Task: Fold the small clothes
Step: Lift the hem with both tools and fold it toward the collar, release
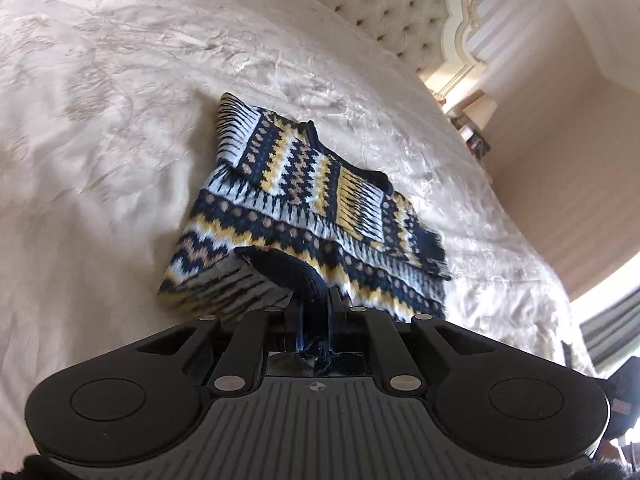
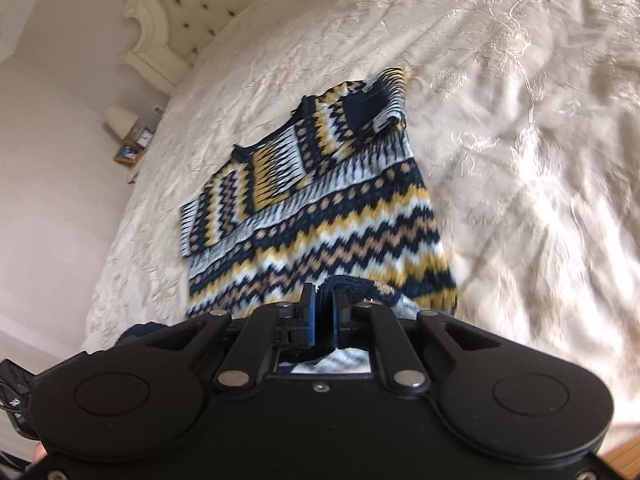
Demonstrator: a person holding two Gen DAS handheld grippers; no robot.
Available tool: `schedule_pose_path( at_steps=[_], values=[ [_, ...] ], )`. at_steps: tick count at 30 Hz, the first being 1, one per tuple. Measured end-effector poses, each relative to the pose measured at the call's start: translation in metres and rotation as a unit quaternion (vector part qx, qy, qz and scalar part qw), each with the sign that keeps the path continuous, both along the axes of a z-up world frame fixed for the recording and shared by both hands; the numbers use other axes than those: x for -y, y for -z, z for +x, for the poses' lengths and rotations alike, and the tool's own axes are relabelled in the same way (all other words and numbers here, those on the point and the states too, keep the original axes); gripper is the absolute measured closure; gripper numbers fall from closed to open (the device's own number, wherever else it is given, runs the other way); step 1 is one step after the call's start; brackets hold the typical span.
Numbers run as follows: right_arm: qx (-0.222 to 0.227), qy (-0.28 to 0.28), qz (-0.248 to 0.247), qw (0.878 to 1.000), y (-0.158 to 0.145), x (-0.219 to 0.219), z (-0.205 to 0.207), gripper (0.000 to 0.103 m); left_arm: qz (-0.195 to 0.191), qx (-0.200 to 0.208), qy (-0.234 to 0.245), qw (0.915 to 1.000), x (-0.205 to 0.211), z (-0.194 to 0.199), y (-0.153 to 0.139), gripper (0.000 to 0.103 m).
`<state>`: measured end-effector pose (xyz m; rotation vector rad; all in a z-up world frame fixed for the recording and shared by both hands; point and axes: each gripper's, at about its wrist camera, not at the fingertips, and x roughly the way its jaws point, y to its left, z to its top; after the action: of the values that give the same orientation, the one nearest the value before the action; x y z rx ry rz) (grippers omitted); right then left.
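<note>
A small knitted sweater (image 1: pixel 304 208) with navy, yellow, tan and white zigzag bands lies on the bed, its sleeves folded in across the body. It also shows in the right wrist view (image 2: pixel 320 208). My left gripper (image 1: pixel 315 300) is shut on the navy ribbed hem at the sweater's near left corner, and the hem is lifted off the bed. My right gripper (image 2: pixel 325 300) is shut on the navy hem at the near right side, also raised a little.
A cream embroidered bedspread (image 1: pixel 120 100) covers the bed around the sweater. A tufted cream headboard (image 2: pixel 192 4) stands at the far end. A bedside table with a lamp (image 2: pixel 120 120) stands beside the bed.
</note>
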<state>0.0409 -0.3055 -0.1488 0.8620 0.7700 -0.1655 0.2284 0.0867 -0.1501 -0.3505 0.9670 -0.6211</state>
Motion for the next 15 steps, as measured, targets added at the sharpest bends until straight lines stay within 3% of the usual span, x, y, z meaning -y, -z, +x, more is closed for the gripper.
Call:
schedule_pose_path(
  at_steps=[3, 6, 8, 9, 12, 15],
  values=[
    [-0.029, 0.008, 0.001, 1.0, 0.015, 0.013, 0.026, 0.087, 0.023, -0.015, 0.005, 0.9996, 0.017, 0.027, 0.01, 0.091],
    [-0.051, 0.013, -0.022, 0.998, 0.023, 0.021, 0.051, 0.073, 0.047, -0.029, 0.001, 0.9985, 0.027, 0.051, 0.02, 0.082],
    [-0.049, 0.02, -0.04, 0.998, 0.024, 0.025, 0.06, 0.045, 0.066, -0.024, 0.002, 0.9976, 0.03, 0.062, 0.023, 0.076],
    [-0.045, 0.021, -0.048, 0.998, 0.023, 0.026, 0.062, 0.04, 0.076, -0.018, 0.006, 0.9969, 0.031, 0.065, 0.023, 0.073],
    [-0.046, 0.004, -0.065, 0.997, 0.023, 0.028, 0.067, 0.039, 0.101, -0.003, 0.049, 0.9937, 0.033, 0.072, 0.024, 0.07],
    [-0.071, -0.036, -0.1, 0.992, 0.029, 0.025, 0.074, 0.039, 0.14, -0.003, 0.111, 0.984, 0.038, 0.076, 0.032, 0.067]
  ],
)
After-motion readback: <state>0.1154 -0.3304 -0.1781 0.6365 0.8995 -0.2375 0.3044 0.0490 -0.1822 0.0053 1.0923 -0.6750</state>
